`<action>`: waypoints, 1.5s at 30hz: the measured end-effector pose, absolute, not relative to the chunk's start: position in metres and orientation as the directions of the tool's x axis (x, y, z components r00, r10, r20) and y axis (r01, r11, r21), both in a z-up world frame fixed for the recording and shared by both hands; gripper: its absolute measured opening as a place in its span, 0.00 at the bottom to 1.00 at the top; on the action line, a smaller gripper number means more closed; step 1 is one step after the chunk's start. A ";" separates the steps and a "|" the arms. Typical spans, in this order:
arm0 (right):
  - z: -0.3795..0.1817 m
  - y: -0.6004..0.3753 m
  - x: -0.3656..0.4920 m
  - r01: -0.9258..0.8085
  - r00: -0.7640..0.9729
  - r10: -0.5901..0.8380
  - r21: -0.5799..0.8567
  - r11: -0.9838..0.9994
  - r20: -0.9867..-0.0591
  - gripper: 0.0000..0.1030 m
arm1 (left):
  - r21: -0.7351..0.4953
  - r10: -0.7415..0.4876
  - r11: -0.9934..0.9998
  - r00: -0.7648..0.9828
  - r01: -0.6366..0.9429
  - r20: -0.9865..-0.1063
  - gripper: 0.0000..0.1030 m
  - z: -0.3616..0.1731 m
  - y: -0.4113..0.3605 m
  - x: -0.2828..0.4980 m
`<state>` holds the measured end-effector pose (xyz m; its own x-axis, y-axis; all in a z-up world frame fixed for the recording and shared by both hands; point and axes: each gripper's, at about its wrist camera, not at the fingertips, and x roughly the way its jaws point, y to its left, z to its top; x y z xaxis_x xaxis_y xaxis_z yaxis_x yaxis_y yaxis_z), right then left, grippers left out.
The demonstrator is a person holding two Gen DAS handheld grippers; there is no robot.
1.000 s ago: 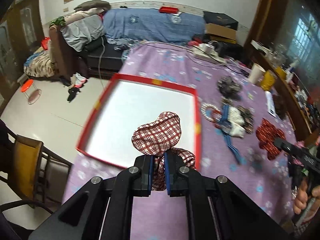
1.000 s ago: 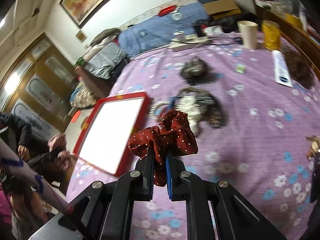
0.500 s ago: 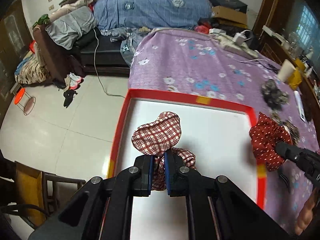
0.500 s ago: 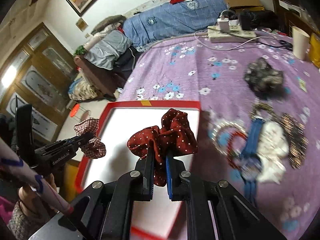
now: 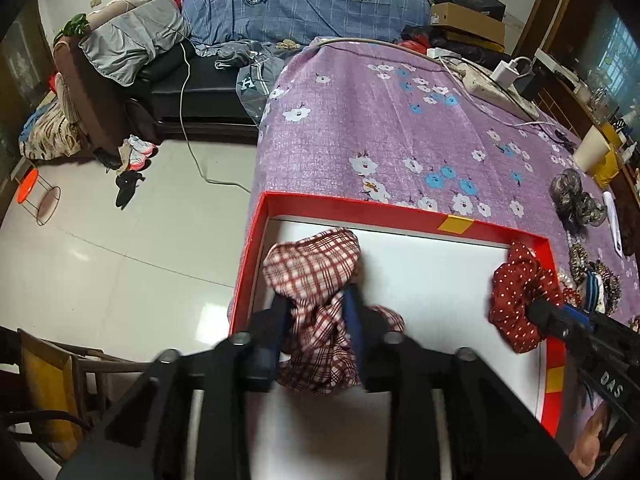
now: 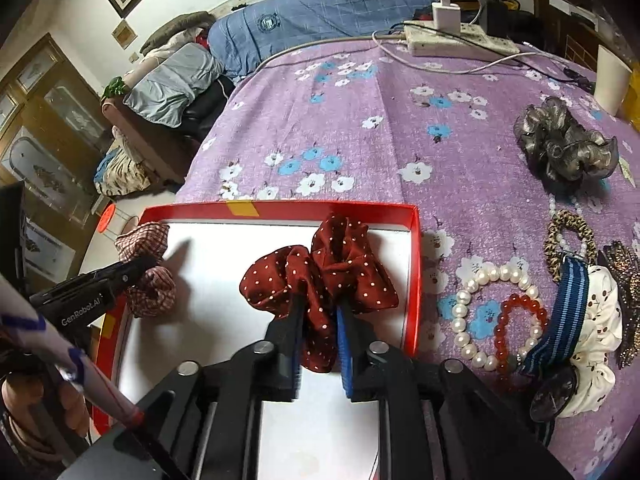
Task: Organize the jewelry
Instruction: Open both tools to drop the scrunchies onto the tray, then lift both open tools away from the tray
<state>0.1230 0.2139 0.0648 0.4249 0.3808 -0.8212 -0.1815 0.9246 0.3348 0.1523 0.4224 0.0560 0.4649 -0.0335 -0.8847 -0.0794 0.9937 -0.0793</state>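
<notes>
A red-rimmed tray (image 5: 452, 224) (image 6: 414, 280) with a white floor lies on the purple floral cloth. My left gripper (image 5: 318, 320) has its jaws parted around a red-and-white checked scrunchie (image 5: 312, 268) at the tray's far left corner; it also shows in the right wrist view (image 6: 142, 240). My right gripper (image 6: 320, 322) has its jaws slightly parted around a dark red polka-dot scrunchie (image 6: 320, 272) near the tray's far right; it also shows in the left wrist view (image 5: 520, 296).
To the right of the tray lie a pearl bracelet (image 6: 480, 292), a red bead bracelet (image 6: 520, 320), a blue striped band (image 6: 568, 312), a white scrunchie (image 6: 596, 344) and a grey scrunchie (image 6: 564, 144). A power strip (image 6: 456, 42) and paper cup (image 6: 612, 80) stand farther back.
Both grippers moved forward and lower over the tray. The jaws of both have spread apart from their tight pinch, loosening the scrunchies.
</notes>
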 end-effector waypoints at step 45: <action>0.142 -0.081 -0.143 0.040 0.541 0.158 0.212 0.976 -0.826 0.46 | -0.026 -0.019 1.000 0.635 -0.002 -0.773 0.63 0.163 0.195 -0.071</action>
<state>-0.1426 -0.0808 0.1418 0.5410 0.1576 -0.8261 0.0395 0.9764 0.2122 -0.0711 0.1953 0.1634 0.6345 -0.0188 -0.7727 -0.0016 0.9997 -0.0256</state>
